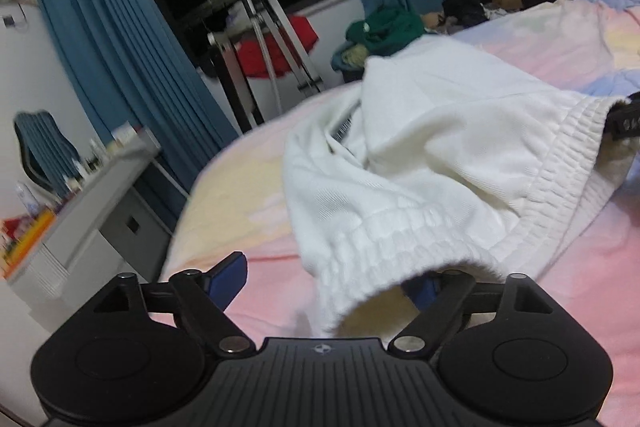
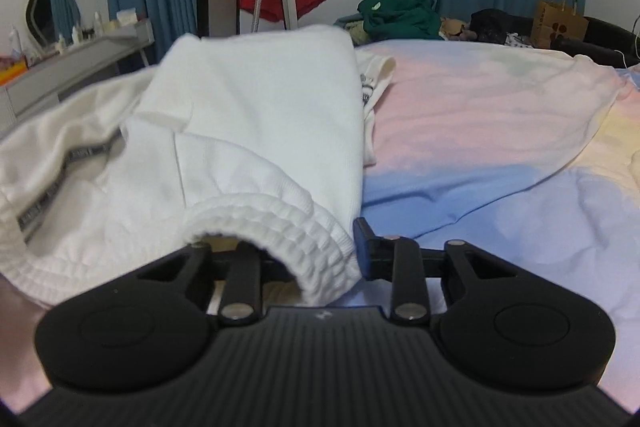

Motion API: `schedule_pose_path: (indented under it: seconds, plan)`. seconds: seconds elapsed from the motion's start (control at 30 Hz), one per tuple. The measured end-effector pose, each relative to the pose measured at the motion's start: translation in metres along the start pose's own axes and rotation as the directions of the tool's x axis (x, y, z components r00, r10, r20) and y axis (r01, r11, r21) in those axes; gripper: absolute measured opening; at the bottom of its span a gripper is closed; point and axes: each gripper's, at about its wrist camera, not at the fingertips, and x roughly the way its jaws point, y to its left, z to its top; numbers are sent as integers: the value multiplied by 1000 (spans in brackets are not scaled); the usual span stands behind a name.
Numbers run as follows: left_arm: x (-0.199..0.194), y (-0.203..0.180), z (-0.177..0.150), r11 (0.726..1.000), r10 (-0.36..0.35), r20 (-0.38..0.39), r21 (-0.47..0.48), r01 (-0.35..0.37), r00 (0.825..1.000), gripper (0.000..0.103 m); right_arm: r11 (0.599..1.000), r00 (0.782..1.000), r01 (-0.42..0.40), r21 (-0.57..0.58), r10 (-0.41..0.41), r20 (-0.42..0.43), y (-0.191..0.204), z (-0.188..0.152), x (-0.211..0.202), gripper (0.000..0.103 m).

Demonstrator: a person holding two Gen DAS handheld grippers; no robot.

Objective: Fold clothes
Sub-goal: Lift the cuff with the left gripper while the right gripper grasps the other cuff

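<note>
Jaws of the left gripper [image 1: 326, 283] are spread wide and press on nothing. Its blue finger at 7 o'clock is bare, while the finger at 5 o'clock is largely hidden beneath the ribbed band [image 1: 380, 239] of the white garment [image 1: 420, 155], which is draped over it.

Jaws of the right gripper [image 2: 316, 251] are drawn narrow and are closed on the same ribbed band. Only the black finger at 5 o'clock can be seen, set against the band's edge; the other is concealed behind the cloth, so its contact cannot be checked directly.

The garment is spread loosely on the pastel bed cover [image 1: 248, 211], bunched and partly doubled over, its far end out of sight behind its own folds. In the left wrist view a black part [image 1: 628, 123] is cut off at the 3 o'clock edge where the band ends — what it belongs to cannot be made out.

A dark printed strip [image 2: 68, 163] along the garment at 9 o'clock is shown only in the right wrist view; its lettering is too blurred to read. A paper bag [image 2: 560, 23] at 2 o'clock and a green clothes pile [image 2: 400, 15] at 12 o'clock are seen more squarely there.

Both grippers are pointed down at a slant towards the bed — the left one is rolled, as the tilted room shows.
</note>
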Motion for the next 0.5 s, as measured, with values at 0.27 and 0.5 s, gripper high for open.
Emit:
schedule_pose_path:
  seconds: [0.27, 0.5]
  plan:
    - [-6, -17, -9, 985, 20, 24, 172, -23, 1000, 94, 999, 978, -48, 24, 42, 207, 3, 24, -76, 24]
    - [-20, -64, -19, 903, 9, 210, 418, -98, 978, 94, 999, 1000, -12, 37, 11, 13, -6, 13, -50, 24]
